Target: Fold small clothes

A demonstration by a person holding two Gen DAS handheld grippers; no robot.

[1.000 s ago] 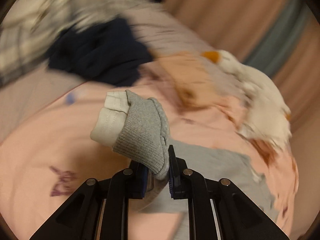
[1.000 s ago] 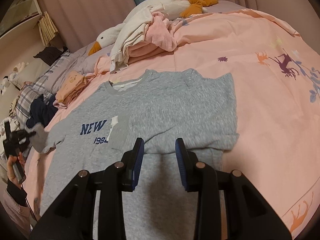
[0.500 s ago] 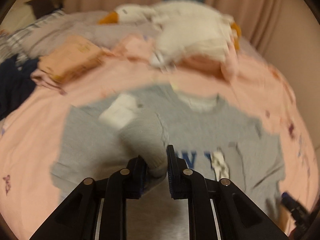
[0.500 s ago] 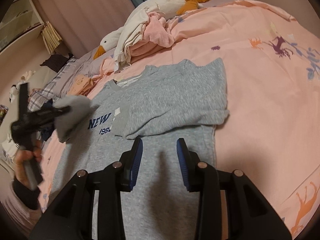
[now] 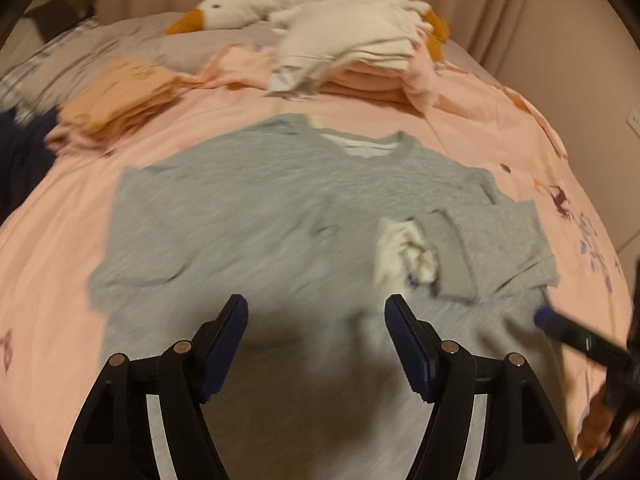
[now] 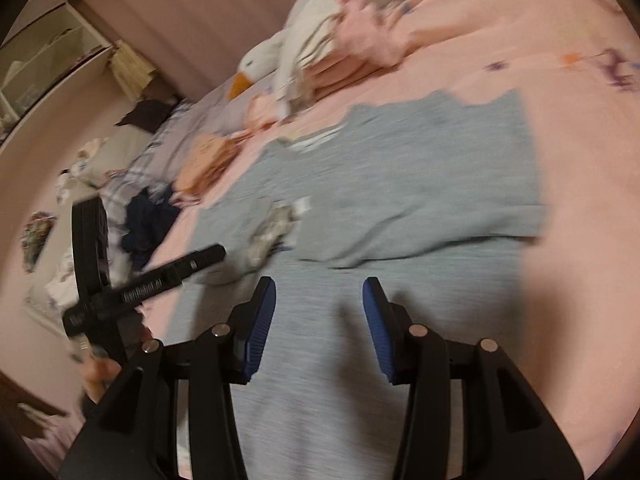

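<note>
A grey T-shirt point(image 5: 248, 216) lies face up on the pink bed cover point(image 5: 60, 248). Its sleeve, showing a white inner cuff point(image 5: 404, 256), rests folded across the chest, free of any grip. My left gripper point(image 5: 316, 304) hovers over the shirt's lower half, its jaws opening wide with nothing between them. In the right wrist view the same sleeve point(image 6: 272, 232) lies just beyond the left gripper point(image 6: 208, 256). My right gripper point(image 6: 319, 284) hangs above the shirt's hem area, jaws opening, nothing between the pads. One of its fingers point(image 5: 576, 336) shows at the right edge.
A plush goose point(image 5: 320, 4) and a stack of folded pink and white clothes point(image 5: 352, 64) lie at the bed's far side. A folded orange pile point(image 5: 116, 96) and a navy garment point(image 5: 20, 152) sit at the left. A shelf point(image 6: 48, 56) stands by the wall.
The left gripper swung the grey sleeve over the shirt, opened and let it drop onto the chest. The right gripper's jaws widened and its view tilted.
</note>
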